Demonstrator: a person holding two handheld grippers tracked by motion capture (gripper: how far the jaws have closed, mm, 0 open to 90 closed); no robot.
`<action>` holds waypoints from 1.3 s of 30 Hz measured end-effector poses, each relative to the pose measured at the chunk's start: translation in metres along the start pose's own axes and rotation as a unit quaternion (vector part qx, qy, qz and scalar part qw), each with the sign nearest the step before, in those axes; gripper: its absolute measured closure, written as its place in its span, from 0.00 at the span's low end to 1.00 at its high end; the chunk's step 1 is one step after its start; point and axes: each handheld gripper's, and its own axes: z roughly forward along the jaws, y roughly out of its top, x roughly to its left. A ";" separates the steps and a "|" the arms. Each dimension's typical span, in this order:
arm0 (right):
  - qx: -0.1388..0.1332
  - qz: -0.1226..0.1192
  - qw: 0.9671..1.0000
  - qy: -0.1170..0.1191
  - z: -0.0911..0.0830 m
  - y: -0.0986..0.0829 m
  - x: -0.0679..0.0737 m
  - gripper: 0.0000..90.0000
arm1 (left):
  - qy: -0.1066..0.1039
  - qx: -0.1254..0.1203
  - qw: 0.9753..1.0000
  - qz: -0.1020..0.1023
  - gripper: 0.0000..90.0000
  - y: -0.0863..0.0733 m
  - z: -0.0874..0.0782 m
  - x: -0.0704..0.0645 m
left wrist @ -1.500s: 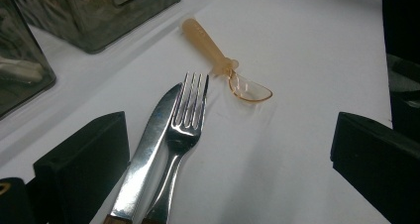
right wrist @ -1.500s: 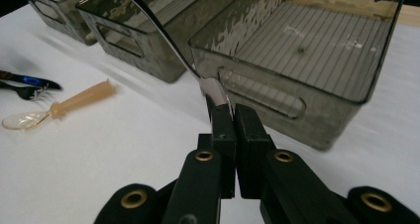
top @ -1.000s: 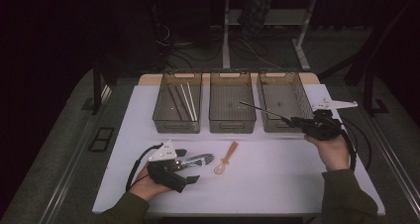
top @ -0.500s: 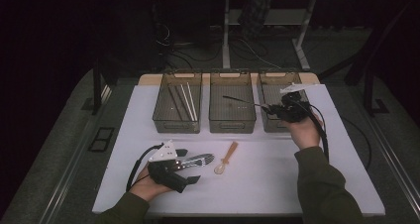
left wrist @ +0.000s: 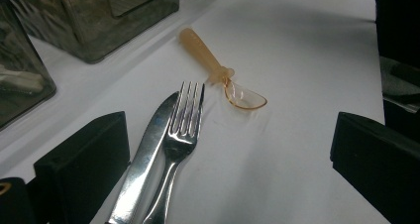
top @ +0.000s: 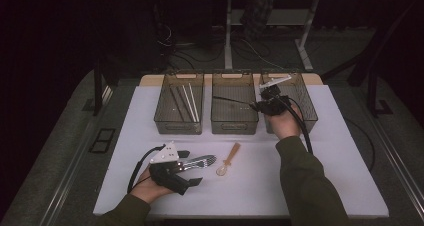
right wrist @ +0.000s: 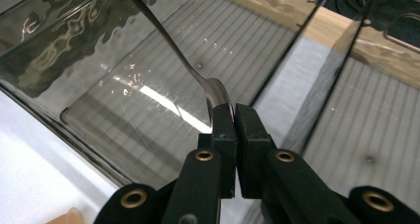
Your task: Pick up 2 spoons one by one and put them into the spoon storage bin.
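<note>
— Where's the right tool now?

— Over the middle smoked clear plastic bin, its jaws pinched tight on the bowl end of a slim silver metal spoon. The handle pokes out across the bin, above its ribbed floor.

— And the left tool?

— Resting low on the white surface, jaws spread wide apart. A shiny steel fork and a steel table knife lie side by side between them, touching.

— Anything else nearby?

— A translucent amber plastic spoon just beyond the fork's tines, and pale sticks in the left bin.
</note>
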 end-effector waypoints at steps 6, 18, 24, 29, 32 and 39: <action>-0.003 0.001 1.000 0.006 0.006 -0.001 0.004 0.77 | -0.001 0.000 1.000 0.001 0.01 0.000 0.000 0.000; -0.049 0.027 0.996 0.074 -0.013 -0.027 -0.011 0.43 | 0.004 0.001 1.000 -0.003 0.01 0.000 0.000 0.001; -0.087 0.021 0.991 0.104 -0.031 -0.057 -0.016 0.31 | 0.004 0.000 1.000 -0.009 0.03 0.001 0.000 0.003; -0.112 0.017 0.986 0.126 -0.046 -0.077 -0.018 0.24 | 0.011 0.001 1.000 -0.019 0.05 0.001 0.000 0.005; -0.112 0.009 0.986 0.122 -0.052 -0.087 -0.016 0.22 | 0.016 0.008 1.000 -0.023 0.06 0.001 0.001 0.008; -0.125 0.000 0.985 0.116 -0.060 -0.120 -0.013 0.20 | 0.032 0.018 0.999 -0.026 0.16 0.005 0.002 0.010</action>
